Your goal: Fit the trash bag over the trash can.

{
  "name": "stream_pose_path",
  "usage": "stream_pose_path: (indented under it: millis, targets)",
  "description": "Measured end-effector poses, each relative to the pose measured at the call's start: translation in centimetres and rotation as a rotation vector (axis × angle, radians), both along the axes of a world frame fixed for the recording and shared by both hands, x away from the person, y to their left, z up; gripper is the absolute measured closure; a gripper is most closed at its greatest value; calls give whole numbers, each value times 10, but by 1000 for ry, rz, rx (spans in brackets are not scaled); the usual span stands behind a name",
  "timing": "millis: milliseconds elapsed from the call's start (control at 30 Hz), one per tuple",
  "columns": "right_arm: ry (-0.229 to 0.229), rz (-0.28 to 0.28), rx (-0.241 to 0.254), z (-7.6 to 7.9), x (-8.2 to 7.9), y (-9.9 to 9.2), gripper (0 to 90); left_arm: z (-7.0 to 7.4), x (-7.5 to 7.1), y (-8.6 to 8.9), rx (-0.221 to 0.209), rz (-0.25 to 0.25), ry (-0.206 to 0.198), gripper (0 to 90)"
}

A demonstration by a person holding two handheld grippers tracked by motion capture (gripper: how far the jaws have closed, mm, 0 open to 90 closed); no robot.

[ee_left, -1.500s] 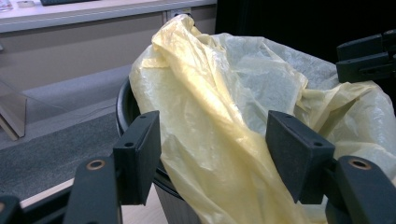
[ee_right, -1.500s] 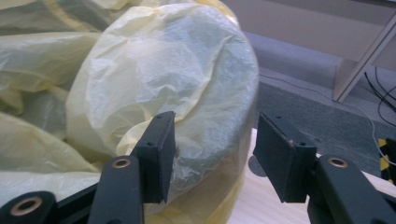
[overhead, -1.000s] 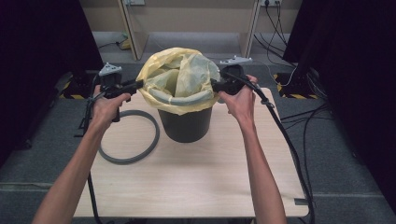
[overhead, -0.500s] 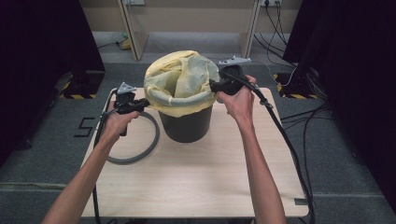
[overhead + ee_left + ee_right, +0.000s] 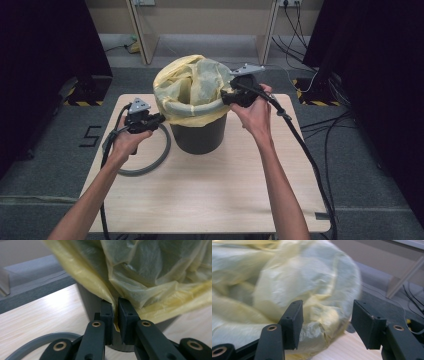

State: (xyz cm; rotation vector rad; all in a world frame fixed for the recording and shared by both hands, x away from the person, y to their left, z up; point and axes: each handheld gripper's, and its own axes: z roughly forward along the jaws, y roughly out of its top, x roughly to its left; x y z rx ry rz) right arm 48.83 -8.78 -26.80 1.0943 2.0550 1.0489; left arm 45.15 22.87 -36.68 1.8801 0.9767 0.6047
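High view looks down on a pale wood-grain bench [image 5: 200, 200] standing on grey carpeted floor [image 5: 45, 165], with dark curtained bays to either side, yellow-and-black striped bases at their feet, and a light wooden frame at the back under which cables trail. A black "5" mark [image 5: 91, 136] lies on the floor left of the bench. Near the far middle of the bench stands a dark bin [image 5: 199, 135], lined with a yellow bag [image 5: 187, 87] whose crumpled top billows above the rim and folds down over it. A grey ring [image 5: 150, 160] lies flat on the bench to the left of the bin, its far arc running close to the bin's base, just under the left hand. The left gripper [image 5: 159, 118] is at the bin's left side, below the rim; its jaws have just been closing, and in the left gripper view the left gripper [image 5: 115, 311] has them pinched nearly together on a fold of the yellow bag [image 5: 155, 277] that hangs down the bin wall [image 5: 87, 302]. The right gripper [image 5: 226, 96] sits at the bin's right rim; in the right gripper view its jaws have opened further and stand well apart, and the right gripper [image 5: 325, 315] has bag film [image 5: 312, 290] bulging between the pads, not pressed by them. Black cable [image 5: 300, 145] runs from the right gripper across the bench's right edge.
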Motion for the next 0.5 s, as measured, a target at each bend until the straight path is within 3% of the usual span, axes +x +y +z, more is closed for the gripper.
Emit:
stream_pose_path:
  millis: [100,233,367,500]
  targets:
    - [-6,-23,16,3,2,-4,429,-1,-7,-8,9,-14,-17,810]
    - [-18,46,44,4,-10,7,426,-1,-13,-16,8,-25,-27,803]
    - [4,113,52,-1,-18,23,425,-2,-20,-24,1,-48,-34,794]
    - [11,119,5,-5,-19,32,429,-2,-27,-30,2,-67,-41,778]
